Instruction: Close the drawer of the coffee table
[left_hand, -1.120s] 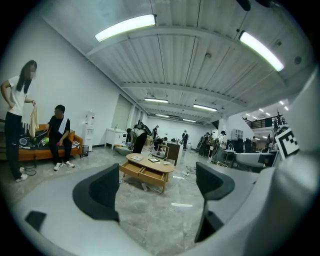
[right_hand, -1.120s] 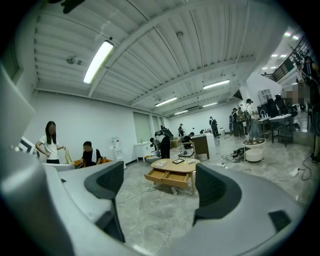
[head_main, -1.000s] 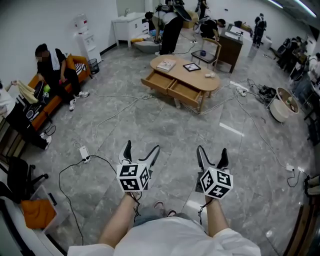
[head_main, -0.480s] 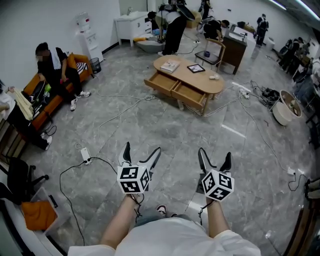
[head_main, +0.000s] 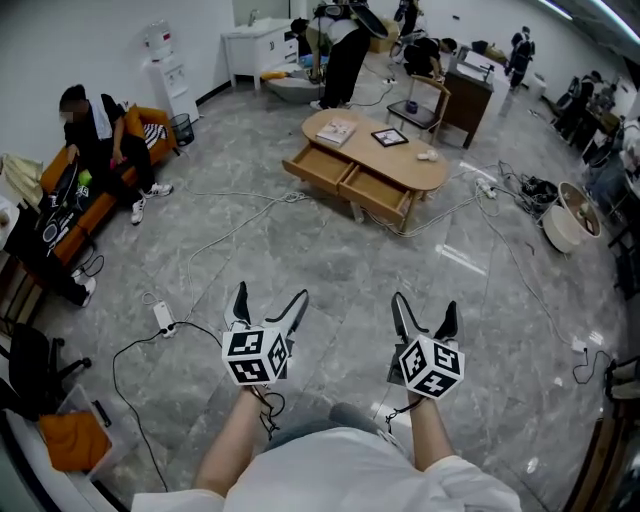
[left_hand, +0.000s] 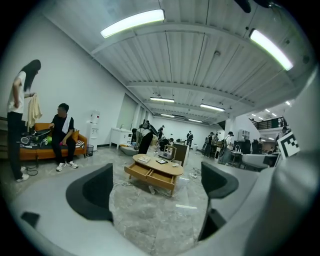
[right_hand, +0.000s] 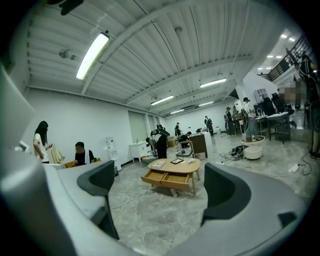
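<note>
Grey floor (head_main: 300, 250); coffee table (head_main: 405, 160), drawers (head_main: 320, 166) out, far beyond left gripper (head_main: 270, 296), right gripper (head_main: 423, 303), both just opened wide.

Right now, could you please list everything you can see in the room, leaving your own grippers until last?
coffee table: one, light wood, oval, mid-floor ahead
drawers: two, light wood, both pulled open at the table's front
book: one, pale, on the tabletop
frame: one, dark, on the tabletop
sofa: one, orange, far left
person: one, dark clothes, seated on the sofa
water dispenser: one, white, left wall
cables: several, white and black, across the grey floor
power strip: one, white, on the floor near left
tub: one, white, far right
left gripper: one, black jaws, just opened wide, nothing between
right gripper: one, black jaws, just opened wide, nothing between
</note>
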